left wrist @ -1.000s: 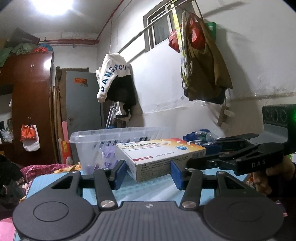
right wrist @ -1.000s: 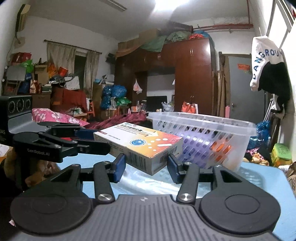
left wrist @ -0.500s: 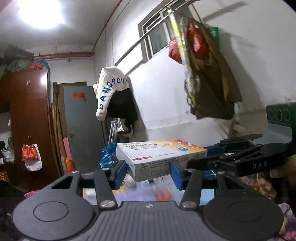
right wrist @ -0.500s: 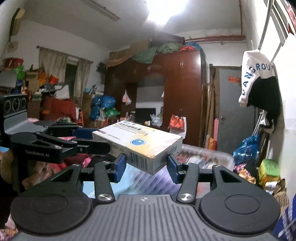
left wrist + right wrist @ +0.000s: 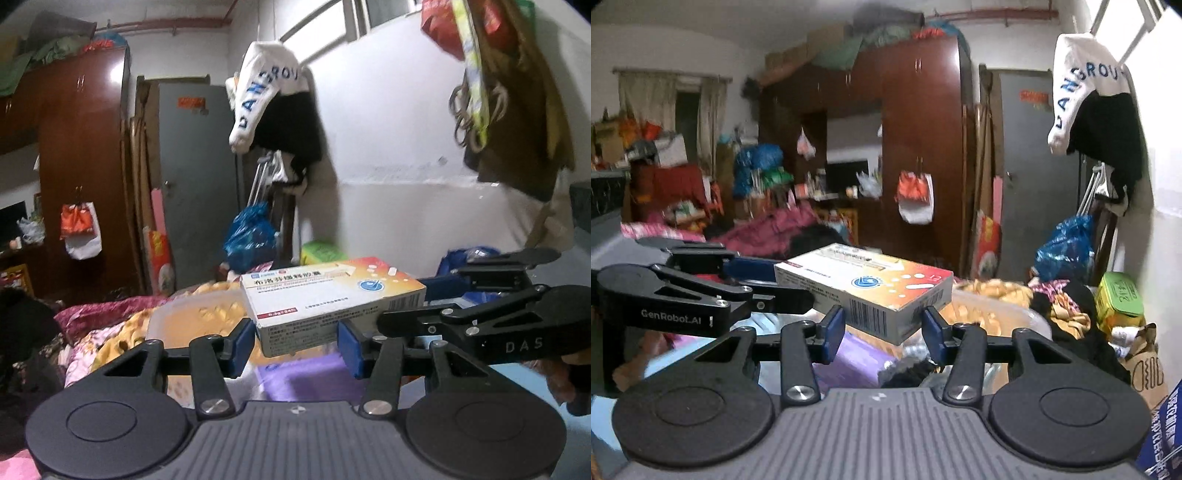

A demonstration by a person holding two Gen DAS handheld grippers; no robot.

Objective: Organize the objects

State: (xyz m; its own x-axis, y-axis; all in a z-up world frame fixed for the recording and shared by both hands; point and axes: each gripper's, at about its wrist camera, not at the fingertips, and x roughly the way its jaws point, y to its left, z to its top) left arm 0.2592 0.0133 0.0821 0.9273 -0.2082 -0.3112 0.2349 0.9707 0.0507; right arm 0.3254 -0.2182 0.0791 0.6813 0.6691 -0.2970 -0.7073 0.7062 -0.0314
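A white and orange medicine box (image 5: 332, 299) is held in the air between both grippers, above the clear plastic basket (image 5: 192, 317). My left gripper (image 5: 297, 341) is shut on one corner of the box. My right gripper (image 5: 882, 328) is shut on another corner of the box (image 5: 871, 288). Each gripper shows in the other's view, the right one (image 5: 480, 314) at the box's right side, the left one (image 5: 701, 291) at its left side. A purple item (image 5: 314, 380) lies in the basket below the box.
The basket's rim (image 5: 993, 306) shows beyond the box, with dark and purple items inside. A bed with pink and yellow bedding (image 5: 110, 332) lies behind it. A green tin (image 5: 1121, 299) and blue bags (image 5: 1067, 247) stand by the wall at right.
Both grippers have lifted the box off the blue table and carried it up and over the basket. The basket now lies below the box instead of behind it.
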